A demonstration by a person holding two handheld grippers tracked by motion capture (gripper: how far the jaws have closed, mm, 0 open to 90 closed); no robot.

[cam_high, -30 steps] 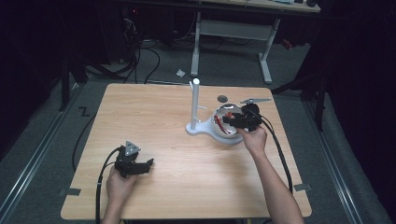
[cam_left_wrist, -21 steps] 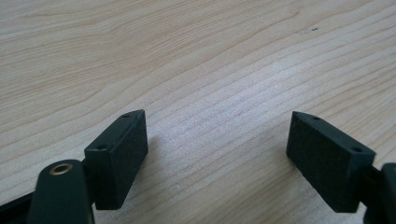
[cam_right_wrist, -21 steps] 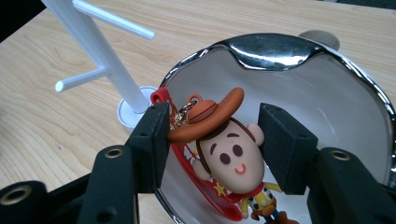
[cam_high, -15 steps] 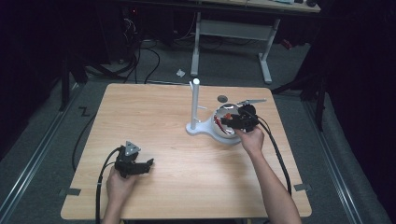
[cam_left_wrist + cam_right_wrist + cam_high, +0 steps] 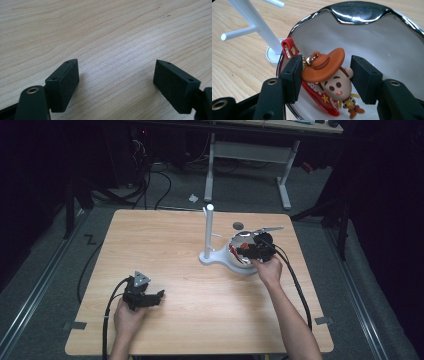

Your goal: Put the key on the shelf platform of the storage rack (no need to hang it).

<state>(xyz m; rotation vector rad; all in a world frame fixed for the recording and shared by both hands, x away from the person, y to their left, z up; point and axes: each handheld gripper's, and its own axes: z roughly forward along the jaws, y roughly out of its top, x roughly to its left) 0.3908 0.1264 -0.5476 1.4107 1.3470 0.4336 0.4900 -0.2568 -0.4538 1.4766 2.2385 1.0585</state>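
Writing: red strap [image 5: 322, 96] under the cowboy keychain [image 5: 329, 75] has yellow letters and a star, partly covered, can't read a full word. No other labels seen.

Right gripper [image 5: 325, 78], also seen from above [image 5: 246, 251], reaches into the shiny bowl [image 5: 387, 47] at the bench's [image 5: 165, 250] far right. Its jaws are clamped on the keychain: left pad on the hat brim by the gold clasp, right pad at the head's side. Keychain sits inside the bowl, feet toward the near rim. White peg stand [image 5: 259, 27] just beside the bowl.

Left gripper [image 5: 116, 80] rests low over bare wood, near-left in the high view [image 5: 144, 295], jaws spread wide, nothing between them.
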